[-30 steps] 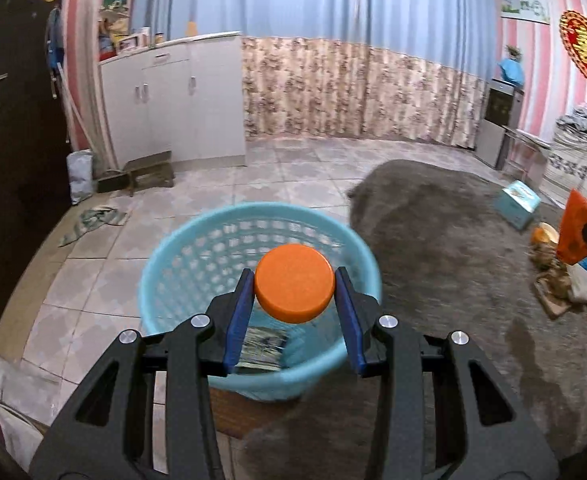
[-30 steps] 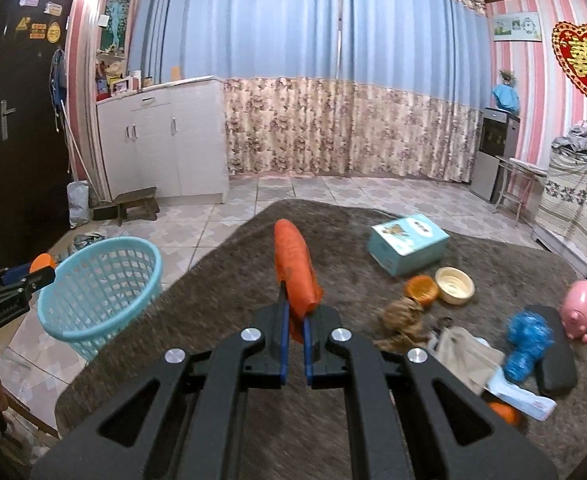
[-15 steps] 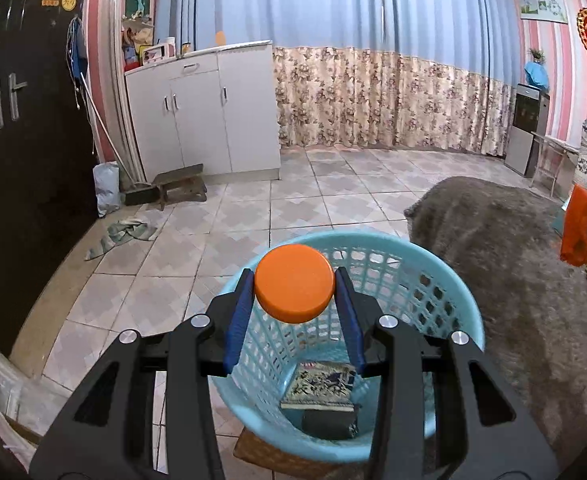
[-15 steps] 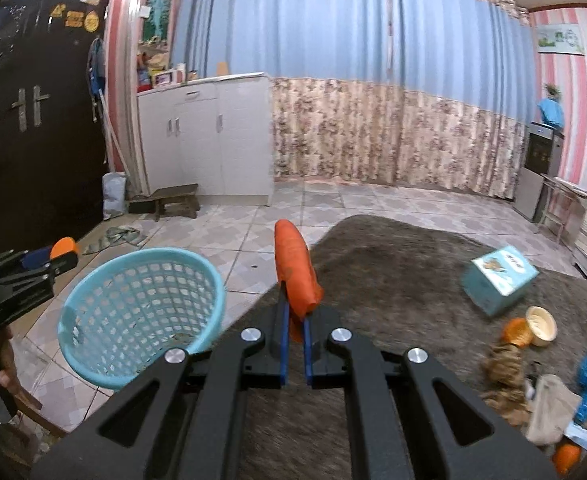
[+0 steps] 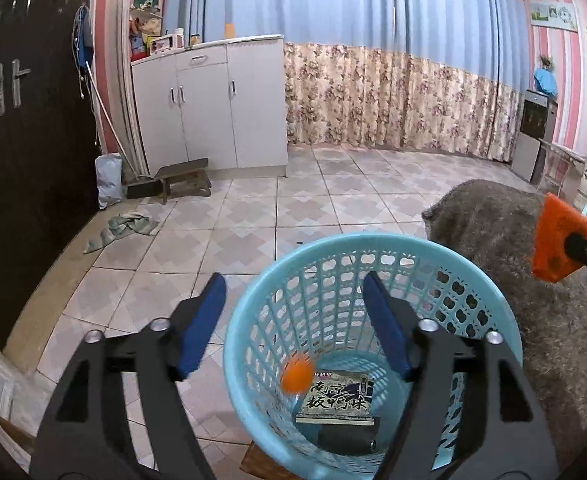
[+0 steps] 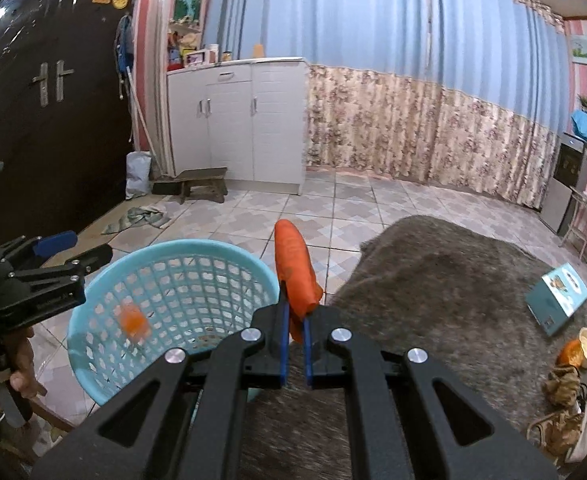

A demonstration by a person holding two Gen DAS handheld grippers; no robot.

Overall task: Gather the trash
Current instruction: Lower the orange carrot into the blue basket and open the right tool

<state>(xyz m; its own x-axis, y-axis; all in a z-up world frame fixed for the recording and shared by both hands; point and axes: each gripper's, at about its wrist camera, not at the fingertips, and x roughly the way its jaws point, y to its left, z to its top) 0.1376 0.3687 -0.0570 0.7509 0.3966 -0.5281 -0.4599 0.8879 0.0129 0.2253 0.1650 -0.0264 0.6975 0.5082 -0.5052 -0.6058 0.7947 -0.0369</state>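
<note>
Orange cap is blurred inside the blue basket, near the printed packet at the bottom — looks mid-drop. Left gripper sits over the rim, jaws spread wide, holding nothing. Drop step for that item reads as done. Right gripper is clamped on an orange wrapper, just beside the basket at the grey rug edge. Next call: carry it left over the opening, then release. More litter on the rug after that.
</note>
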